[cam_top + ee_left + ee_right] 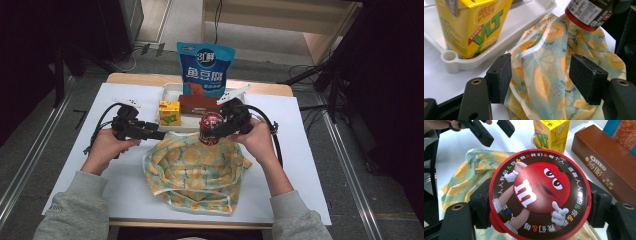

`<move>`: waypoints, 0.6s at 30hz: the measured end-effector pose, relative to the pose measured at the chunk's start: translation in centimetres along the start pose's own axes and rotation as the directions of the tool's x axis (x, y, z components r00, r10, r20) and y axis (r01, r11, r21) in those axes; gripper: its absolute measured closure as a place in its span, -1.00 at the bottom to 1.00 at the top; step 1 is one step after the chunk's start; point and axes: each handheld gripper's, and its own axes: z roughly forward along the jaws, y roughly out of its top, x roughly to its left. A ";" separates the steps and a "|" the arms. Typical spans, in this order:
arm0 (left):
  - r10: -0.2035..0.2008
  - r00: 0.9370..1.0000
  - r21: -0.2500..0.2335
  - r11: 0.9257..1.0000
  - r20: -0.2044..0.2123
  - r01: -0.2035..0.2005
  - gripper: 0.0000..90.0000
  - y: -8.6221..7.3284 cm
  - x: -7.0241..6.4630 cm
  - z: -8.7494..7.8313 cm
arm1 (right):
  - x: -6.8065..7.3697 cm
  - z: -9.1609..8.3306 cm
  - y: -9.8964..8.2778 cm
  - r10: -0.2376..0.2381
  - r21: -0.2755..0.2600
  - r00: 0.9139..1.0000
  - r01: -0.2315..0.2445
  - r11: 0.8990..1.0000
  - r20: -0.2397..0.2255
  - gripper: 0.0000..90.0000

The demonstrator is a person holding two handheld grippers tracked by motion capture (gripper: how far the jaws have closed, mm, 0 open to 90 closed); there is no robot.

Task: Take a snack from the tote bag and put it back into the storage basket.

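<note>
My right gripper is shut on a round M&M's can with a red lid, holding it just above the far edge of a lemon-print cloth bag. The can's base hangs over the cloth in the left gripper view. My left gripper is open, its pads on either side of a raised fold of the bag at the bag's far left edge, not pinching it. A yellow juice carton stands in the white tray just beyond.
The tray also holds a brown Oreo box and a blue snack pouch standing upright at the back. A white sheet covers the table. Dark equipment and cables lie on the floor around.
</note>
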 end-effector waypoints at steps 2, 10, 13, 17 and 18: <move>0.002 1.000 -0.004 1.000 -0.001 -0.002 -0.22 0.0 -0.1 -0.1 | -0.2 -0.1 0.1 0.003 -0.002 1.000 -0.003 1.000 0.004 -0.42; 0.002 1.000 -0.008 1.000 -0.009 -0.002 -0.22 -0.3 -0.3 -0.5 | -1.2 -0.6 0.4 0.005 -0.016 1.000 -0.005 1.000 0.021 -0.42; 0.002 1.000 -0.008 1.000 -0.015 -0.002 -0.22 -0.4 -0.4 -0.6 | -1.5 -0.6 0.5 0.004 -0.016 1.000 -0.003 1.000 0.026 -0.42; 0.006 1.000 -0.009 1.000 -0.017 -0.007 -0.23 -0.5 -0.8 -0.7 | -2.2 -0.6 0.5 0.016 -0.022 0.999 -0.015 1.000 0.028 -0.42; 0.009 1.000 -0.011 1.000 -0.015 -0.009 -0.23 -0.5 -0.8 -0.8 | -2.3 -0.6 0.5 0.013 -0.019 0.999 -0.012 1.000 0.031 -0.42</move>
